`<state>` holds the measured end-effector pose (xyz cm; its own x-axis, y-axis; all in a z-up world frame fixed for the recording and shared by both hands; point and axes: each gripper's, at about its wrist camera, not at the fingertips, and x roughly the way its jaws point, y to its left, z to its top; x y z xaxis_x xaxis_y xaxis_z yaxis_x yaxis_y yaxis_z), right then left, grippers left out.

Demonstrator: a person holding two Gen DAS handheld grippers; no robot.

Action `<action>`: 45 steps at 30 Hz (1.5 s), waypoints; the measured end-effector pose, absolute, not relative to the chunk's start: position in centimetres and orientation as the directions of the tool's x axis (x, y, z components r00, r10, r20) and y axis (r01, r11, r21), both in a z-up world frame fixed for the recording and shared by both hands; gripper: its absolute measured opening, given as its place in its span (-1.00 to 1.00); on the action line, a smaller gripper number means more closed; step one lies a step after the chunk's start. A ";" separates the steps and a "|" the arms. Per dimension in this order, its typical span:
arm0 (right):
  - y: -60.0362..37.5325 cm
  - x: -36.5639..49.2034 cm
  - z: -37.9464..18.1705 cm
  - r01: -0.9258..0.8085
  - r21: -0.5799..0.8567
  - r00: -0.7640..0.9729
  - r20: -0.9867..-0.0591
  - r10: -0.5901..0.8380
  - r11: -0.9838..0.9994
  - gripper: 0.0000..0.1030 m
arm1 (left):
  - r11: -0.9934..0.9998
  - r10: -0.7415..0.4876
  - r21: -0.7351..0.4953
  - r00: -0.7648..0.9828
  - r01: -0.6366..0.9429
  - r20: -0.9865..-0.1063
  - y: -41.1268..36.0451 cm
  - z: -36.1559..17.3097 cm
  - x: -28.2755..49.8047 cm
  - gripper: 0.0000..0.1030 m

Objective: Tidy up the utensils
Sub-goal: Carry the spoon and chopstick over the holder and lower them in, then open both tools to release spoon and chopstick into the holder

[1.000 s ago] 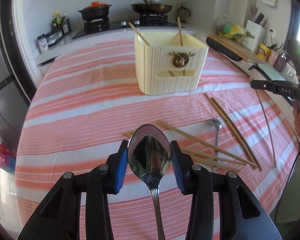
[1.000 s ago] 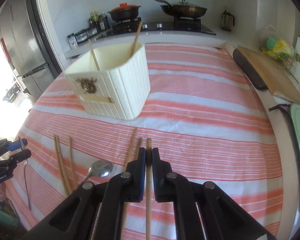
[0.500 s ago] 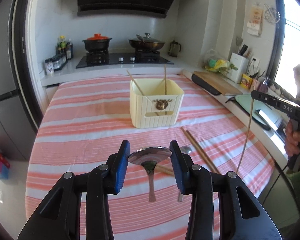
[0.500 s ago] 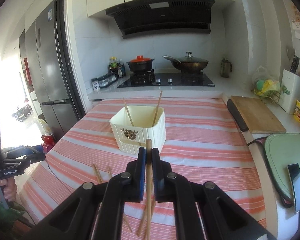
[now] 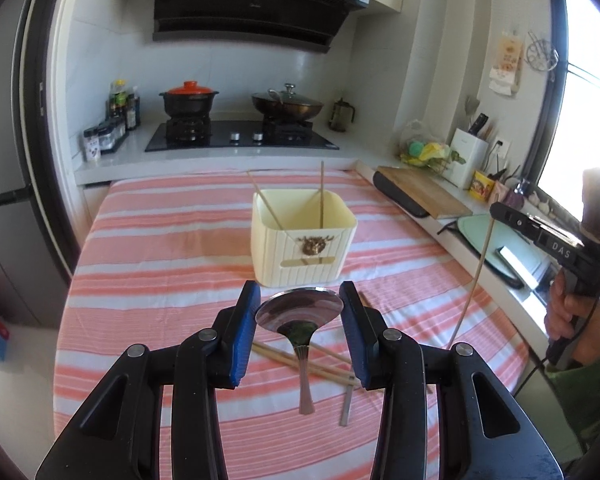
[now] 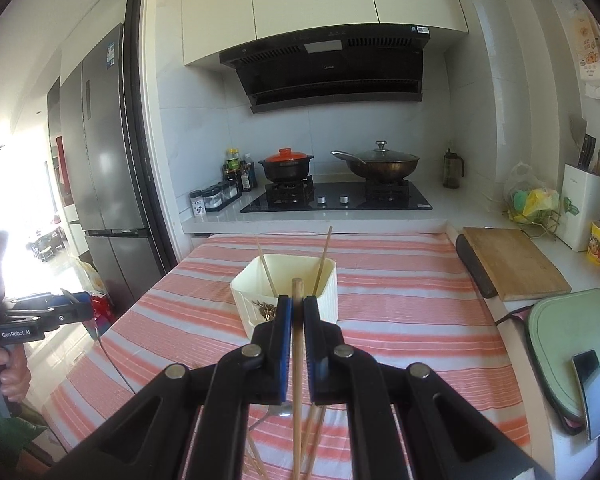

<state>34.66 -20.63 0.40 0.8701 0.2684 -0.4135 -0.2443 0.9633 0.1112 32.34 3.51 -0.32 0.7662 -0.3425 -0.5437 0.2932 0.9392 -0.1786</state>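
The cream utensil holder [image 5: 303, 236] stands upright in the middle of the striped counter [image 5: 160, 264], straight out ahead of both hands, with two chopsticks [image 5: 322, 194] already leaning inside it. That's where everything is headed.

The left tongs [image 5: 299, 322] are part open, blue pads [image 5: 244, 332] pressed on the two sides of a metal spoon [image 5: 298, 314]; the bowl lies across the gap, facing up, and the handle hangs straight down toward the counter. The holder sits just beyond the spoon's bowl in this view, dead ahead and a little lower.

The right tongs [image 6: 297, 312] are all but closed, pinching a single wooden chopstick [image 6: 297, 360] near its upper end. Its long axis runs close to vertical, the top poking up between the pads, the rest dangling below. From the right wrist the holder [image 6: 288, 292] lines up directly behind the tips.

Which hand is closer? Hard to call; both look about equally short of the rim. To my eye each piece hangs tail-down, so it wants carrying forward over the opening, then lowering in.

More chopsticks [image 5: 300, 360] and another utensil [image 5: 346, 404] lie loose on the near counter, below the hands, waiting their turn.
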 end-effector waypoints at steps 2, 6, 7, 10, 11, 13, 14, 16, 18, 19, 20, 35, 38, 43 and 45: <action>-20.7 35.4 0.4 -0.242 0.117 0.869 -0.415 0.269 0.963 -0.88 | 0.938 -0.346 -0.183 0.766 0.294 -0.542 3.6 0.1 33.1 -0.21; -20.8 37.7 0.9 -0.242 0.139 0.863 -0.422 0.278 0.960 -0.88 | 0.931 -0.366 -0.203 0.759 0.305 -0.538 3.9 1.7 35.0 -0.21; -20.7 38.5 1.2 -0.243 0.141 0.862 -0.422 0.280 0.960 -0.88 | 0.930 -0.369 -0.204 0.762 0.307 -0.533 4.0 2.2 35.5 -0.21; -20.3 40.7 2.6 -0.251 0.138 0.868 -0.405 0.286 0.958 -0.88 | 0.928 -0.372 -0.199 0.776 0.314 -0.509 4.2 4.5 37.3 -0.21; -20.1 41.6 3.3 -0.254 0.137 0.872 -0.395 0.288 0.957 -0.88 | 0.928 -0.373 -0.197 0.783 0.317 -0.498 4.3 5.4 38.0 -0.21; -19.7 43.2 4.9 -0.263 0.136 0.885 -0.361 0.295 0.955 -0.88 | 0.926 -0.378 -0.193 0.795 0.325 -0.475 4.3 7.3 39.6 -0.21; -19.4 44.0 5.7 -0.268 0.132 0.891 -0.342 0.297 0.954 -0.88 | 0.926 -0.378 -0.191 0.802 0.326 -0.463 4.4 8.1 40.5 -0.21; -18.8 45.7 7.4 -0.276 0.123 0.905 -0.301 0.301 0.953 -0.88 | 0.930 -0.369 -0.178 0.819 0.323 -0.439 4.2 9.5 42.4 -0.20; -18.3 47.4 8.6 -0.283 0.123 0.914 -0.265 0.306 0.951 -0.88 | 0.936 -0.352 -0.164 0.839 0.311 -0.415 3.9 10.4 44.6 -0.21; -17.9 48.3 9.0 -0.287 0.123 0.919 -0.246 0.310 0.950 -0.88 | 0.939 -0.342 -0.160 0.848 0.303 -0.404 3.7 10.6 45.7 -0.21; -17.6 49.1 9.3 -0.293 0.118 0.923 -0.225 0.313 0.949 -0.88 | 0.942 -0.336 -0.161 0.853 0.295 -0.399 3.5 10.5 46.9 -0.21; -13.5 61.6 -3.6 -0.342 0.143 0.788 -0.495 0.366 0.929 -0.88 | 0.951 -0.308 -0.222 0.690 0.214 -0.654 -0.7 -2.7 60.1 -0.21; -13.5 62.8 -5.2 -0.335 0.165 0.746 -0.555 0.368 0.928 -0.87 | 0.954 -0.299 -0.221 0.660 0.202 -0.689 -1.2 -4.4 60.8 -0.20; -13.9 62.8 -5.1 -0.308 0.171 0.728 -0.591 0.347 0.936 -0.84 | 0.950 -0.311 -0.229 0.651 0.211 -0.693 -1.2 -4.0 59.4 0.02; -14.4 61.5 -4.0 -0.310 0.172 0.735 -0.580 0.351 0.935 -0.83 | 0.952 -0.306 -0.217 0.667 0.216 -0.679 -0.7 -3.0 57.7 0.26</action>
